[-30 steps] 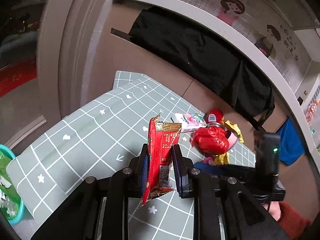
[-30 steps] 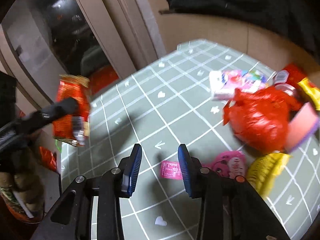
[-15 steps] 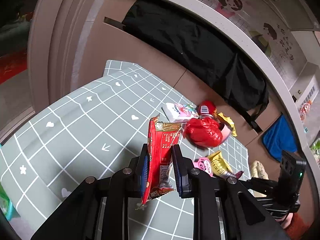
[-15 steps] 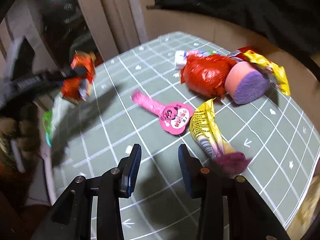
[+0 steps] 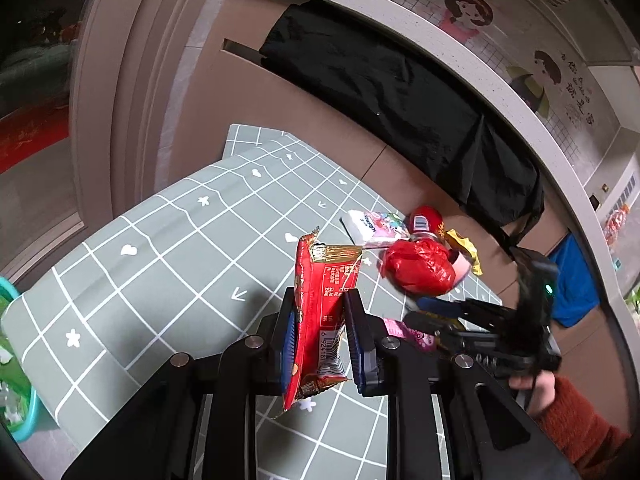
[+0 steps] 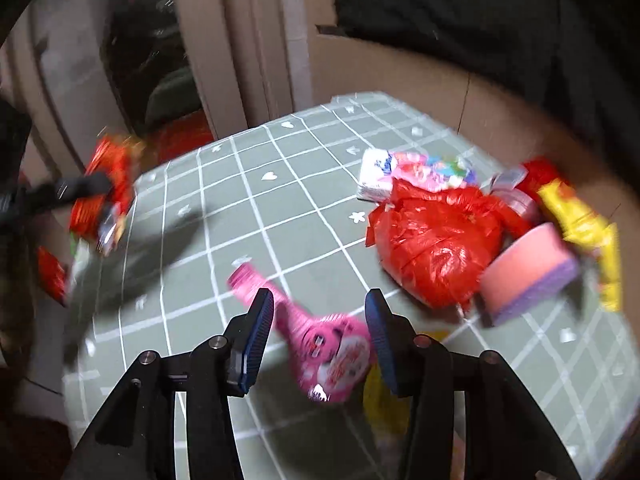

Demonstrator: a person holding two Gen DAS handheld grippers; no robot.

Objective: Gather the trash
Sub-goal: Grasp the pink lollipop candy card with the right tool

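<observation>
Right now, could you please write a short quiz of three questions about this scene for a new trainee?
1. True or false: the left gripper is shut on the red snack wrapper.
2. Which item lies between the fingers of the open right gripper? A) pink guitar-shaped package B) crumpled red plastic bag C) pink and purple sponge
3. Fill in: the trash lies on a grey-green ______ tablecloth.

Key: 1 true; 2 A; 3 checked

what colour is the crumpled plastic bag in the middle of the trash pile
Red, glossy and crinkled. The plastic bag shows best in the right wrist view, lying on the table beside a pink sponge.
</observation>
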